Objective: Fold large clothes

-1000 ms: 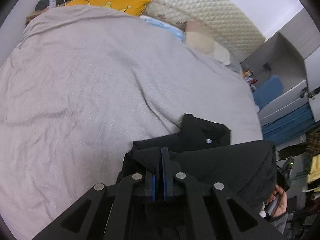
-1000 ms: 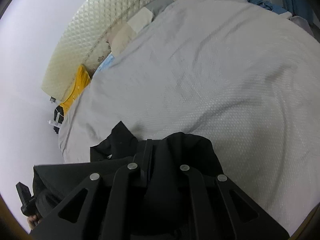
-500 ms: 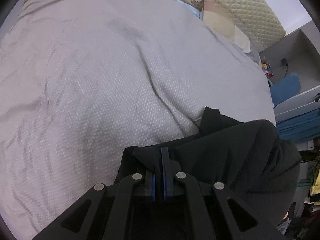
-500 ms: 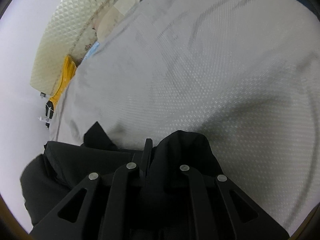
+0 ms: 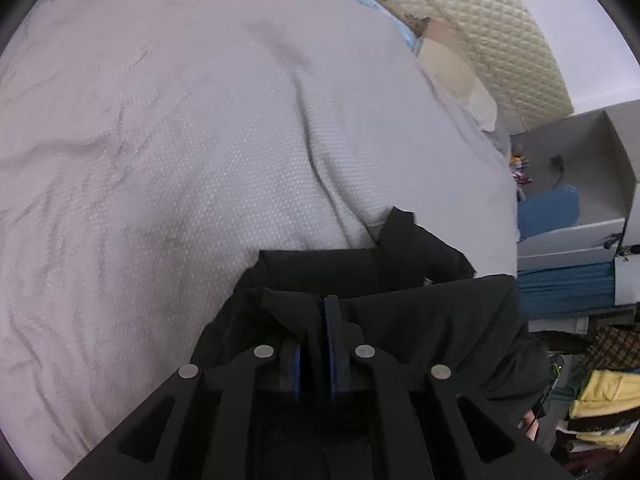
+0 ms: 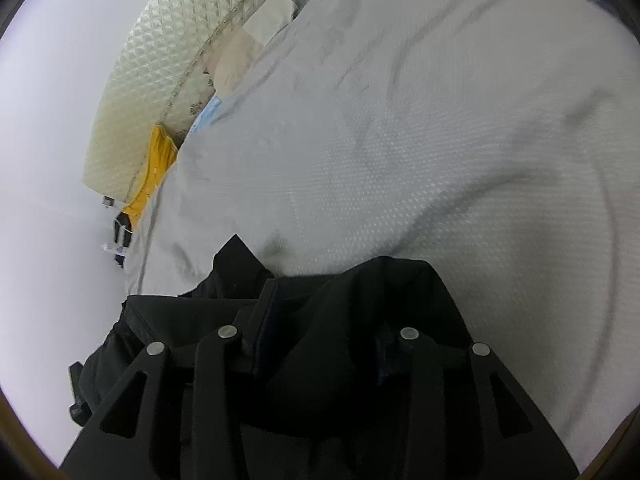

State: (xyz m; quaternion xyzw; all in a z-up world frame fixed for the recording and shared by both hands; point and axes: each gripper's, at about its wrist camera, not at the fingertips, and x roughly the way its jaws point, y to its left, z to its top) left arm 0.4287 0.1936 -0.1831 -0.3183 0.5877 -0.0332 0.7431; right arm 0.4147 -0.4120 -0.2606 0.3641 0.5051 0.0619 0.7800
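A black garment lies bunched at the near edge of the pale grey bed cover. My left gripper points down at it. Its blue pads are opening a little, and a fold of the black cloth still runs between them. In the right wrist view the same black garment is draped over my right gripper. Those jaws are opening and stand well apart, with loose cloth sagging between the fingers and hiding the right one. The bed cover fills the view beyond.
A cream quilted headboard and pillows line the far end of the bed, with a yellow pillow at the corner. A white shelf unit with blue fabric and stacked clothes stand beside the bed.
Both grippers have sunk toward the bed with the black garment. The right jaws have spread wide apart. The left pads have parted slightly.
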